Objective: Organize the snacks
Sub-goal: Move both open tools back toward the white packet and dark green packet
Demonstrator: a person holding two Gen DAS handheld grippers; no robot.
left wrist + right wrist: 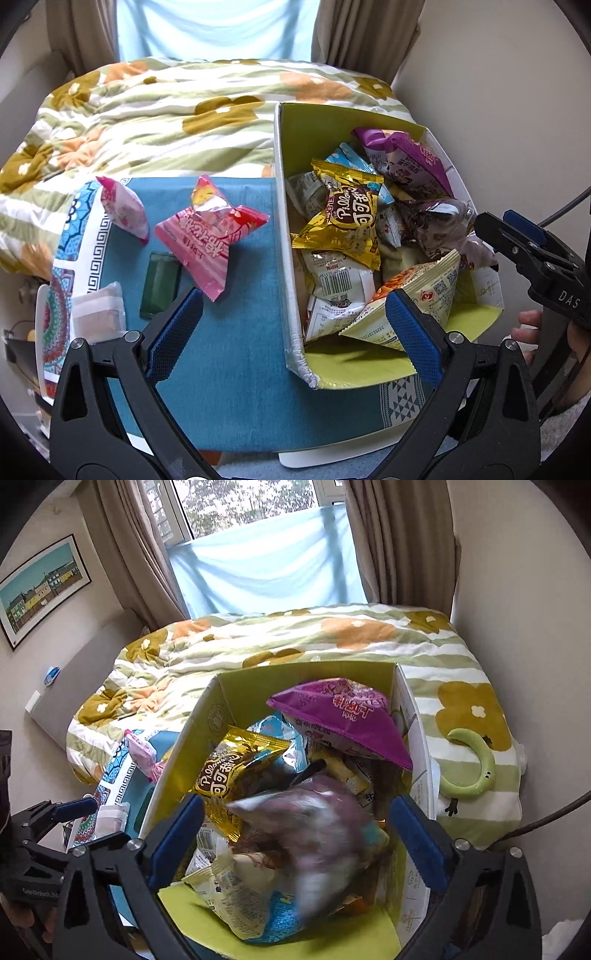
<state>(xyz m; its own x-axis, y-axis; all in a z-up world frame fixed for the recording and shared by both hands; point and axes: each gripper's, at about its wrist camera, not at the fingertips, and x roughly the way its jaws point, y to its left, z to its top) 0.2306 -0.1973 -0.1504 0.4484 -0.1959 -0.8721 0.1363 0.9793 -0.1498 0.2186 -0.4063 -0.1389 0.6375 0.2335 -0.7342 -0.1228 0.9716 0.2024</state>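
A cardboard box (284,236) with a green inside stands on a blue cloth (236,332) and holds several snack packets, among them a gold one (347,218) and a purple one (410,155). Two pink packets (210,236) (123,208), a dark green bar (160,284) and a pale wafer pack (98,310) lie on the cloth left of the box. My left gripper (291,328) is open and empty over the box's near left wall. My right gripper (295,838) is open above the box (192,746); a blurred purplish packet (314,830) is between its fingers, in motion.
A bed with a flowered quilt (166,110) lies behind the table. A green curved toy (476,768) rests on the quilt right of the box. Curtains and a window are at the back. The right gripper (517,243) shows at the right edge of the left wrist view.
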